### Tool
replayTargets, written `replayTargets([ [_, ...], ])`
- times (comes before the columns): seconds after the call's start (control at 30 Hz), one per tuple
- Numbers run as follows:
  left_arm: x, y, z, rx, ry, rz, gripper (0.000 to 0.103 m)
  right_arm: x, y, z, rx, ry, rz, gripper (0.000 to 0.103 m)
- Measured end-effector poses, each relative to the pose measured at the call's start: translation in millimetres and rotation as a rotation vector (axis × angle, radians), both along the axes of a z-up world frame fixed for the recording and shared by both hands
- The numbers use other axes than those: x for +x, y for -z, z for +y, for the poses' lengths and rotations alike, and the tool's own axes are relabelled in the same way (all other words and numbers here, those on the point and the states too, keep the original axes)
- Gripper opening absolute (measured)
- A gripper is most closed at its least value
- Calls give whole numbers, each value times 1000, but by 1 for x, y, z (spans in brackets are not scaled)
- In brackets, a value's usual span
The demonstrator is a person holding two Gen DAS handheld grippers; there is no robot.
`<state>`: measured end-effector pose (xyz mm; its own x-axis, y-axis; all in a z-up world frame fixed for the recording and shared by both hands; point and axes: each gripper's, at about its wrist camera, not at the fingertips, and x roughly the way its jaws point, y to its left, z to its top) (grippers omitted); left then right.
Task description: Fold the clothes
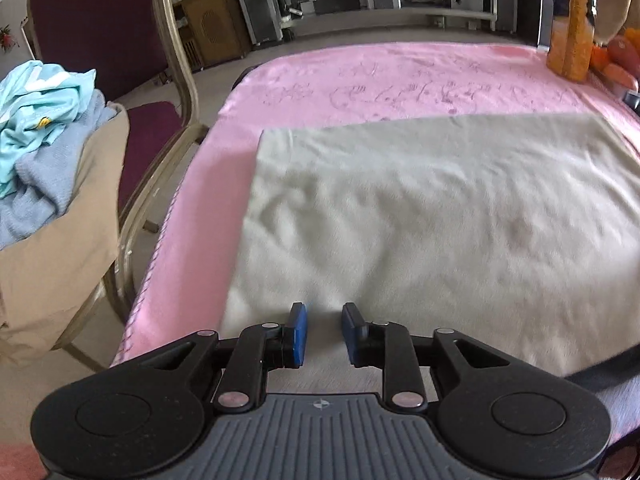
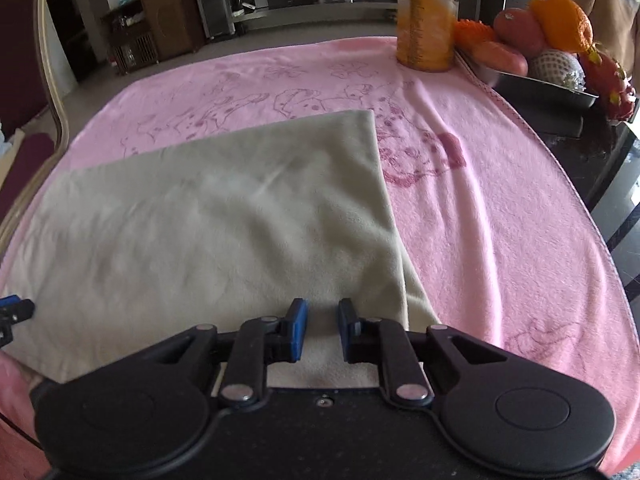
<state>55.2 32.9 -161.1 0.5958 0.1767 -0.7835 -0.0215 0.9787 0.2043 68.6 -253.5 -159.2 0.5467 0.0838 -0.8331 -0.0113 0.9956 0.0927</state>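
Observation:
A beige cloth [image 1: 440, 216] lies folded flat on a pink blanket [image 1: 360, 80] that covers the table. My left gripper [image 1: 324, 320] hovers over the cloth's near edge by its left corner. Its blue pads [image 1: 299, 332] stand a little apart, with nothing pinched between them. In the right wrist view the same beige cloth [image 2: 224, 216] spreads to the left. My right gripper [image 2: 323, 316] is open over the cloth's near edge by the right corner, the gap between its pads showing only cloth below. The tip of the left gripper [image 2: 16, 308] shows at the far left edge.
A chair [image 1: 120, 80] stands left of the table, with a heap of light blue clothes [image 1: 40, 120] on tan fabric beside it. An orange bottle [image 2: 426, 16] and a tray of fruit [image 2: 552, 40] stand at the table's far right. Shelves line the back wall.

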Motion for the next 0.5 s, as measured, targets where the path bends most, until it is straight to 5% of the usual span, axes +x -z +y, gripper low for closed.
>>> replayTargets([
  [0.17, -19, -4, 15, 6, -55, 60, 25, -17, -2, -23, 18, 117, 123, 17],
  [0.23, -26, -9, 20, -14, -82, 45, 16, -23, -5, -35, 92, 168, 142, 16],
  [0.37, -30, -28, 17, -105, -60, -64, 15, -32, -21, -43, 198, 202, 13, 22],
  [0.5, -15, -36, -17, -180, 110, -142, 16, -21, -19, -26, 389, 86, -51, 22],
])
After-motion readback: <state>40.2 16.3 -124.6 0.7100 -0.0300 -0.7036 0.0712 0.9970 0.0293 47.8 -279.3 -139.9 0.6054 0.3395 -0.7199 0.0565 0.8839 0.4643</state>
